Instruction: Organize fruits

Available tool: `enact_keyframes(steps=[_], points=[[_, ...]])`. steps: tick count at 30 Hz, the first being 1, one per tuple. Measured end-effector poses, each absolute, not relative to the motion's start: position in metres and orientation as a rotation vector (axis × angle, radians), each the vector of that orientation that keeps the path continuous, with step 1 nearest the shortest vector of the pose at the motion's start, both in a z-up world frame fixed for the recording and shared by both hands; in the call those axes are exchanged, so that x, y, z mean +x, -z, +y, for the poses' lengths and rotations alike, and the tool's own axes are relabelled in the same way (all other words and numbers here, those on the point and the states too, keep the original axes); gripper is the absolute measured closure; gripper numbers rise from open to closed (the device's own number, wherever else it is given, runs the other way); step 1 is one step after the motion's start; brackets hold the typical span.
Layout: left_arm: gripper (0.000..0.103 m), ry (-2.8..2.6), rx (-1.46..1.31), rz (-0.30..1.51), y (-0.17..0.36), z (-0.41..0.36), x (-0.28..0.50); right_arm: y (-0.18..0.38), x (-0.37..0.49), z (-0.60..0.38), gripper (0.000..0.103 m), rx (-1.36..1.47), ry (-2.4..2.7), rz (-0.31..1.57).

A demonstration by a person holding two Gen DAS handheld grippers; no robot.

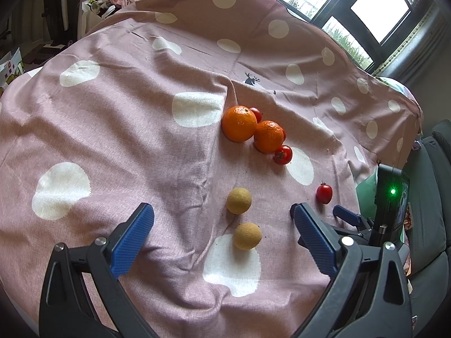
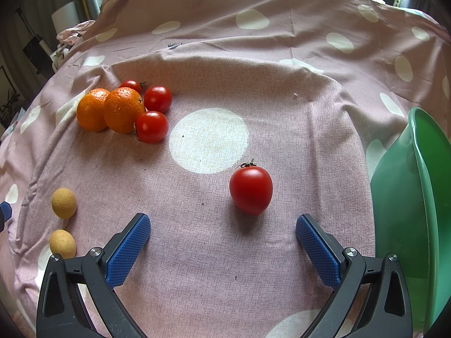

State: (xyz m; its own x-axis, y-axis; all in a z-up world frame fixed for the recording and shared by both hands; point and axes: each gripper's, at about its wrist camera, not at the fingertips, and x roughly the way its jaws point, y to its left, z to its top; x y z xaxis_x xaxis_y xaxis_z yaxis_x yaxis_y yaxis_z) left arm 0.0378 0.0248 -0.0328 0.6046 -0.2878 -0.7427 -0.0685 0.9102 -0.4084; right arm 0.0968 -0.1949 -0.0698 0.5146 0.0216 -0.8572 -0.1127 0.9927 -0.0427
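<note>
A: Where does the fruit lie?

B: All of it sits on a pink cloth with pale dots (image 2: 282, 112). A lone tomato (image 2: 251, 190) lies near the middle, just beyond the right claw (image 2: 222, 233) and a little right of its centre line, touching neither finger.

A: And that claw's state?

B: Spread wide, blue pads far apart, with nothing between them.

A: The rest of the fruit?

B: Far left in the right wrist view is a cluster: two oranges, the left orange (image 2: 91, 109) and the right orange (image 2: 123, 110), pressed together, with three tomatoes packed against them. The nearest tomato (image 2: 151, 126) touches the right orange; the middle tomato (image 2: 157, 99) sits just beyond it; the farthest tomato (image 2: 130, 86) peeks out behind the oranges.

A: Those small tan balls?

B: Two round tan fruits lie apart from the cluster, nearer the left claw (image 1: 222, 219). The far tan fruit (image 1: 239, 200) and the near tan fruit (image 1: 247, 236) lie close together without touching, and both fall in the gap between its fingers.

A: Is the left claw gripping either one?

B: No. It is wide too, holding nothing, fingers well clear of both.

A: Anything else around?

B: A green basin (image 2: 417, 211) stands at the right edge, tilted so its rim faces in. Whether it holds anything I cannot tell. A window (image 1: 377, 8) shows at the far right.
</note>
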Motion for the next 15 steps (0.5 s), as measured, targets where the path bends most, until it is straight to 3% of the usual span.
enact_keyframes(steps=[15], points=[[0.003,0.133,-0.426,0.922,0.0333,0.027,0.0385,0.0696,0.0959,-0.1951,0.001,-0.097,-0.081,1.028]])
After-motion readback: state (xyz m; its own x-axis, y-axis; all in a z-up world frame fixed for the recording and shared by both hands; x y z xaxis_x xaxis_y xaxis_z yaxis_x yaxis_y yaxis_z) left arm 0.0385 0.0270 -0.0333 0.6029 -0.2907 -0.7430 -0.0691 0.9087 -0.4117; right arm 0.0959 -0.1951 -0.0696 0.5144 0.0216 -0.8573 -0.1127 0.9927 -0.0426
